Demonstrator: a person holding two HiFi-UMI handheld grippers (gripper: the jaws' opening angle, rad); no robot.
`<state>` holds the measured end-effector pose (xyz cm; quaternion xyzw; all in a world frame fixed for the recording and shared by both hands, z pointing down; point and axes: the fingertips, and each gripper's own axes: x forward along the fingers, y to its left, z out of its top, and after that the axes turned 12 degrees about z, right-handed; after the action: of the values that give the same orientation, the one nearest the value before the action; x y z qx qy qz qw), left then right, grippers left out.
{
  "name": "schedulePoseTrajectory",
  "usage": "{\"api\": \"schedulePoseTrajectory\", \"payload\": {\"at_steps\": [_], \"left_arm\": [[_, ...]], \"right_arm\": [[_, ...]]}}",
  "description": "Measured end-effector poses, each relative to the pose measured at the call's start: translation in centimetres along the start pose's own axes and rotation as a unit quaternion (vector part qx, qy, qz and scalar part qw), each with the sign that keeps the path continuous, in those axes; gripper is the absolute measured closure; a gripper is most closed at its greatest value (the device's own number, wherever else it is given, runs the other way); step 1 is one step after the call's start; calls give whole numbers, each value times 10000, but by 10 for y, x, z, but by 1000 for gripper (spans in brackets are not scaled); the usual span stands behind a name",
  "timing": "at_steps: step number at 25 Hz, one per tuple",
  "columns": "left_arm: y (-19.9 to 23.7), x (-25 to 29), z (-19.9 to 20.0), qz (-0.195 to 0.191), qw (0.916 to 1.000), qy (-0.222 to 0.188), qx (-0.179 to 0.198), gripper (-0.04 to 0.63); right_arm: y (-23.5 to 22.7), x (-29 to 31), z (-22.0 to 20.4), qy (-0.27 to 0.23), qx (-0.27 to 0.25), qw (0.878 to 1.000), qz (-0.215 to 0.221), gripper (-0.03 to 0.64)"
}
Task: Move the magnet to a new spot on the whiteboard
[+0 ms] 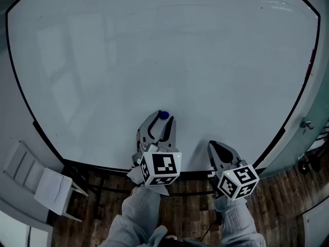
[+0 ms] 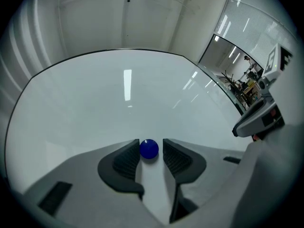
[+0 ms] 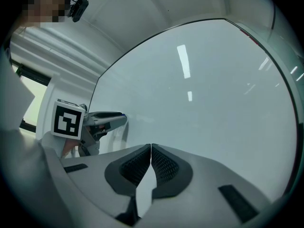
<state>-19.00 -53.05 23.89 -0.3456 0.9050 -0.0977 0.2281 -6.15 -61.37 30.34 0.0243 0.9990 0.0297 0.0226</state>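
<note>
A small round blue magnet [image 1: 163, 115] sticks low on the large whiteboard [image 1: 154, 45], near its bottom edge. My left gripper [image 1: 161, 119] points at the board with the magnet [image 2: 148, 149] between its fingertips. The magnet lies against the left pad [image 2: 129, 158], and a narrow gap shows at the right pad, so the left gripper [image 2: 150, 152] stands open around it. My right gripper [image 1: 218, 147] hovers to the right, close to the board's lower edge. In its own view, my right gripper [image 3: 150, 147] is shut with nothing between its pads. The left gripper [image 3: 102, 120] shows there at the left.
The board's black frame [image 1: 31, 117] runs round its edge. A white chair [image 1: 46, 184] stands at the lower left on the wooden floor [image 1: 288, 199]. A small metal fitting [image 1: 307, 123] sits on the wall right of the board. Grey sleeves [image 1: 141, 210] fill the bottom.
</note>
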Motion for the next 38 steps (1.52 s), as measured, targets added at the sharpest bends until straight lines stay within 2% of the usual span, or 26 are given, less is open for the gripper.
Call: {"api": "schedulePoseTrajectory", "payload": {"at_steps": [2,4,11,15,21,29,38], "left_arm": [[3,2,1,89,10000,-30,-3,467],[4,1,1,104,9999,-83,-23,468],[0,0,-1,-124,9999,-62,-103,472],[4,-15,2,-299,9985,-126,-432,472],[11,-33,2,-416,9973,-107,-593,472],[20,-50,-14,-504,9976,64,-471,472],[50,-71,-38,-462,9976,284,-434,472]], "right_arm": [[1,1,-3,28,45,10000,30,589],[1,0,-7,40,82,10000,35,588],[-1,-7,-11,112,68,9999,18,588],[5,-11,-17,168,84,9998,-28,588],[19,-11,-26,288,75,9995,46,588],[35,-11,-33,304,156,9994,28,588],[60,2,-30,222,218,9994,124,589]]}}
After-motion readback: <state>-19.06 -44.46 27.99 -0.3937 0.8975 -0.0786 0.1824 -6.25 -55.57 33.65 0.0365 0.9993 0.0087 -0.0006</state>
